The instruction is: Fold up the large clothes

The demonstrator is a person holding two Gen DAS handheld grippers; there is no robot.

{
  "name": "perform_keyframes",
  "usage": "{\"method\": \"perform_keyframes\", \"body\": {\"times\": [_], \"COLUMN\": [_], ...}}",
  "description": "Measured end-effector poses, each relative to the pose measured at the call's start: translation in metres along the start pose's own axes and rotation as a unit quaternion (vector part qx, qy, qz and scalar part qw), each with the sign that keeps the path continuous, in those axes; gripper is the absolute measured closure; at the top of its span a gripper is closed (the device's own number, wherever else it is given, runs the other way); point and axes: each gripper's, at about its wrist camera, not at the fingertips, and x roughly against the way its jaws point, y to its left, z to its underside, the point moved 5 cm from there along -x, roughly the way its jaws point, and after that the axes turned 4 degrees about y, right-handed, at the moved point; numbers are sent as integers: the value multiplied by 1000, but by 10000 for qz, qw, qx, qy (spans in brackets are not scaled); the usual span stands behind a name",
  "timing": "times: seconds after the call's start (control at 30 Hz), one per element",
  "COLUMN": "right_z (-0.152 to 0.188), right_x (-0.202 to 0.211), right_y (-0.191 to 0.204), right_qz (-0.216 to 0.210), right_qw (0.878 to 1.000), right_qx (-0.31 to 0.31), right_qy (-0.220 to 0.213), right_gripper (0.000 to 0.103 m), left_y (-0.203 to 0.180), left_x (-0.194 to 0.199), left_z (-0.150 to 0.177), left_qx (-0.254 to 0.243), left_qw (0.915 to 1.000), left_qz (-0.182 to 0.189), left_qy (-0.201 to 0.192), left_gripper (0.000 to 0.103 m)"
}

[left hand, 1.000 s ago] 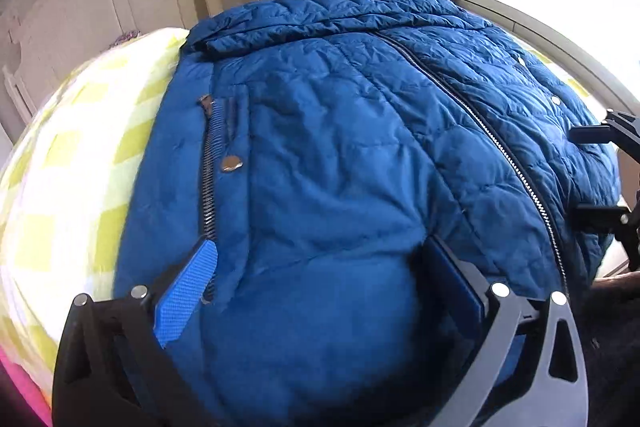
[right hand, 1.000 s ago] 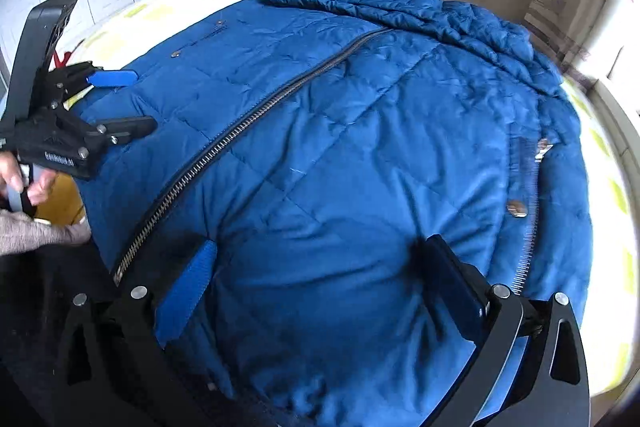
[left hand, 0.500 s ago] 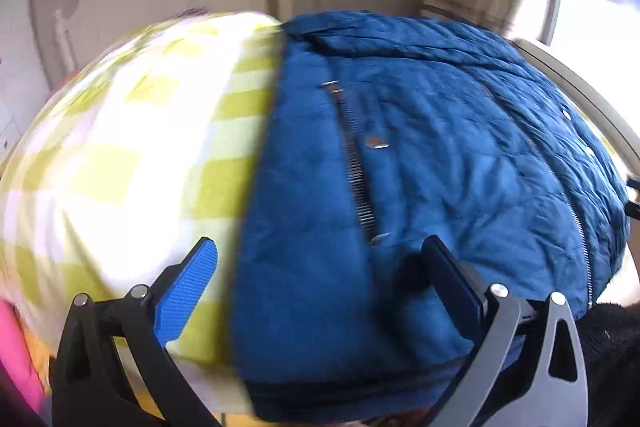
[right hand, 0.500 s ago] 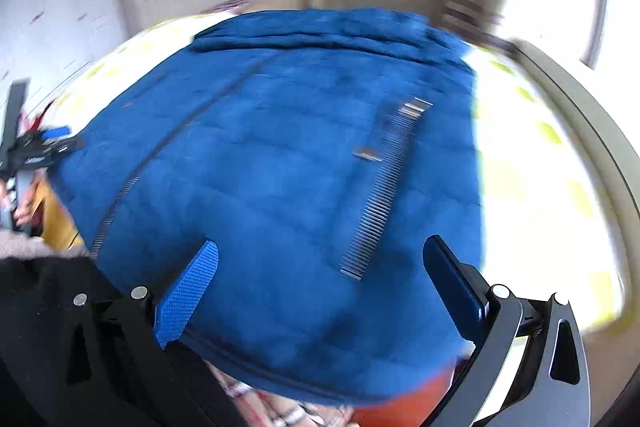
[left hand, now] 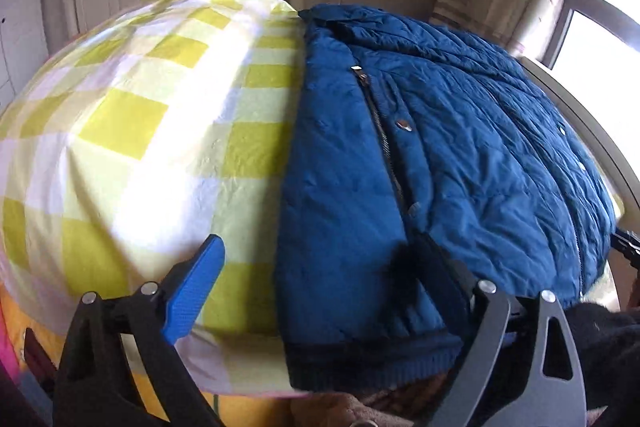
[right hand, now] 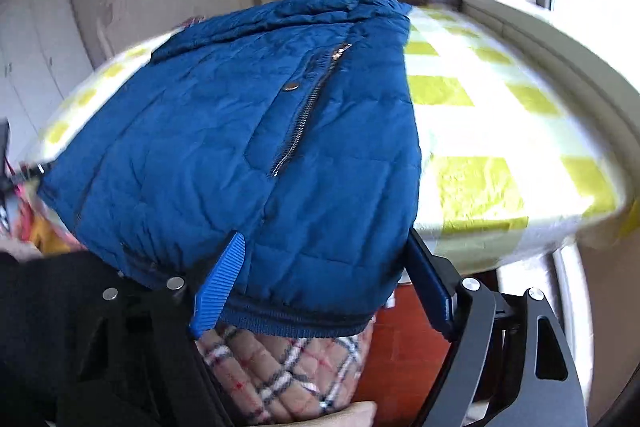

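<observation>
Blue quilted jacket [left hand: 440, 167] on checked bedsheet [left hand: 140, 147]

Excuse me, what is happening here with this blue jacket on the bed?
A person with a two-finger tool in each hand is about to fold a blue quilted jacket lying zipped up on a bed with a yellow checked sheet. The left tool sits open at the jacket's bottom hem, at one corner. The right tool sits open at the other corner. Neither has gripped the fabric, and no fold is made yet.
</observation>
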Motion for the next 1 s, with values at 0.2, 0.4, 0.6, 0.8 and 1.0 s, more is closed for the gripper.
{"method": "perform_keyframes", "body": {"times": [0.2, 0.4, 0.6, 0.8, 1.0], "right_z": [11, 14, 12, -1, -29], "right_x": [-28, -27, 4, 82, 178], "right_y": [-5, -10, 16, 21, 42], "right_qz": [-177, -686, -215, -385, -649], "right_qw": [9977, 9959, 9995, 9931, 9707], "right_qx": [-395, -501, 157, 177, 506], "right_qy": [518, 310, -142, -1092, -2256], "right_gripper": [21, 49, 82, 84, 85], "left_y": [-6, -15, -46, -42, -22], "left_x": [-9, -5, 26, 100, 184], "left_z": [-3, -1, 2, -11, -25], "left_qx": [-294, -587, -1037, -581, -29], "left_qw": [9988, 9979, 9944, 9914, 9677], "left_qz": [-225, -56, 33, 722, 1791], "left_qy": [307, 282, -200, -925, -1772], "left_gripper": [3, 52, 95, 96, 96]}}
